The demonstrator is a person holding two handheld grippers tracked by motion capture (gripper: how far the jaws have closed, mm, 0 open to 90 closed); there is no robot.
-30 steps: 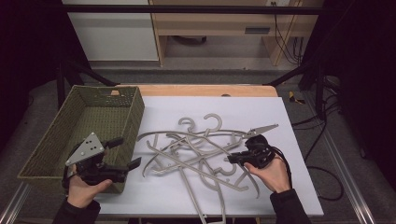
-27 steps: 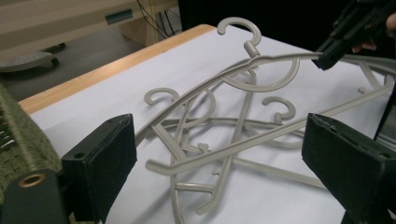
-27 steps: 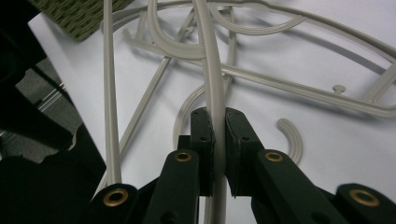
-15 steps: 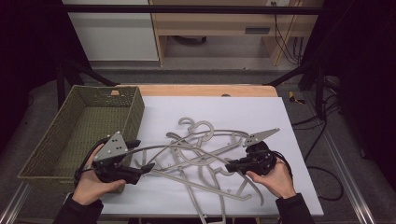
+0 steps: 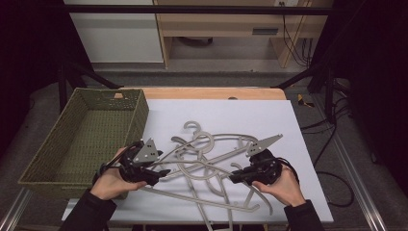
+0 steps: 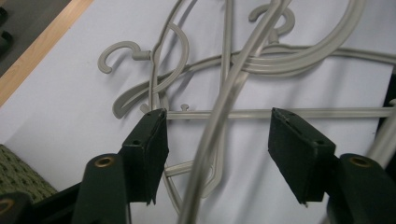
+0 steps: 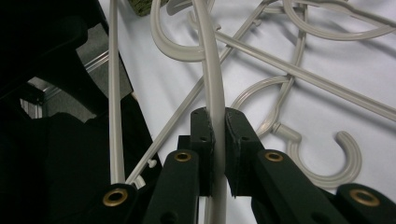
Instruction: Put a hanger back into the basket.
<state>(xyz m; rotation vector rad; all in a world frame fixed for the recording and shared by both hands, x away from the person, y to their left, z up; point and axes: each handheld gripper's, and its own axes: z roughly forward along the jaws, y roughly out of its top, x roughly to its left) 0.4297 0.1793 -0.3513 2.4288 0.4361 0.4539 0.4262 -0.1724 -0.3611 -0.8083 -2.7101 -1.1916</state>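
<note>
Right claw (image 7: 218, 122) clamped on grey hanger (image 7: 213, 70), left claw (image 6: 218, 140) closing, apart around another hanger's arm (image 6: 219, 116), untouched.

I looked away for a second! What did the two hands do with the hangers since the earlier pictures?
The left gripper slid from beside the basket to the pile of hangers. Its jaws have just been closing around one hanger arm, pads not yet touching. The right gripper stayed put, clamped on a hanger. The basket did not move.
</note>
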